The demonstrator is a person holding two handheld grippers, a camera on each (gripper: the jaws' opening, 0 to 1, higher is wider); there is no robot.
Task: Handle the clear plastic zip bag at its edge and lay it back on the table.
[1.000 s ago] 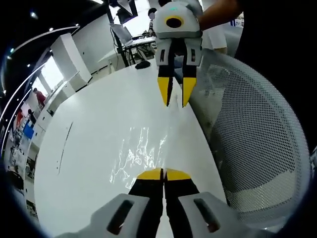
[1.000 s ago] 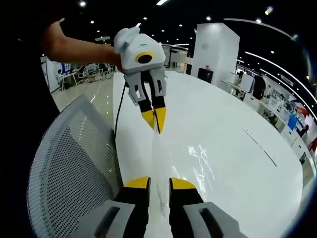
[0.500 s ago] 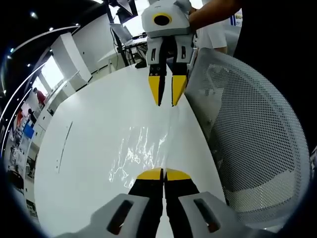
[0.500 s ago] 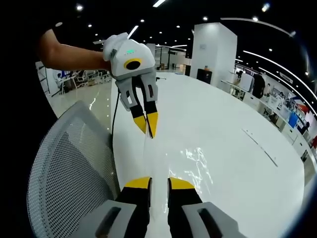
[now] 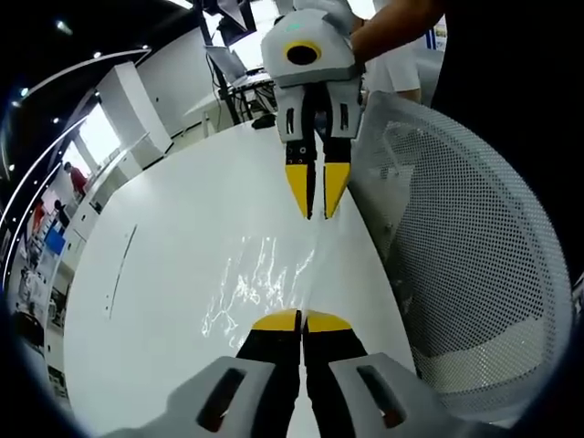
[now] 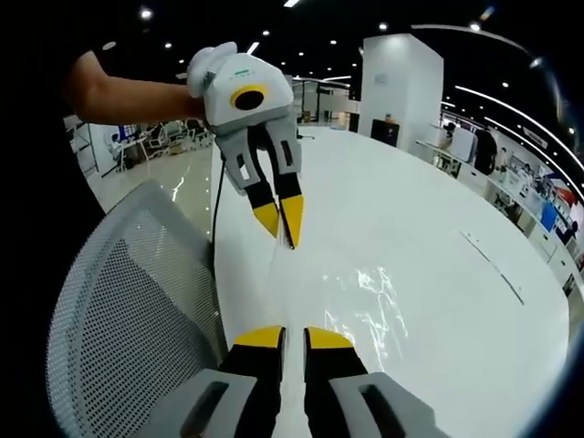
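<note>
The clear plastic zip bag (image 5: 260, 283) is stretched over the white table (image 5: 155, 301), showing as crinkled glints. My left gripper (image 5: 301, 319) is shut on the bag's near edge. The right gripper (image 5: 315, 196) faces it at the bag's far edge, yellow tips a narrow gap apart. In the right gripper view, the right gripper (image 6: 283, 336) stands at the bottom with a slim gap between its jaws and the bag (image 6: 365, 306) edge running into it. The left gripper (image 6: 279, 222) hangs beyond, tips pinched together on the bag's edge.
A white mesh chair back (image 5: 474, 255) stands close against the table's edge, also seen as the mesh chair (image 6: 128, 310). A person's arm (image 6: 128, 96) holds the left gripper. A thin dark line (image 5: 117, 269) marks the table. Desks and people are far behind.
The right gripper's jaws have narrowed around the bag's edge. It rose slightly, then came back down toward the left gripper. The left gripper stays shut on the bag.
</note>
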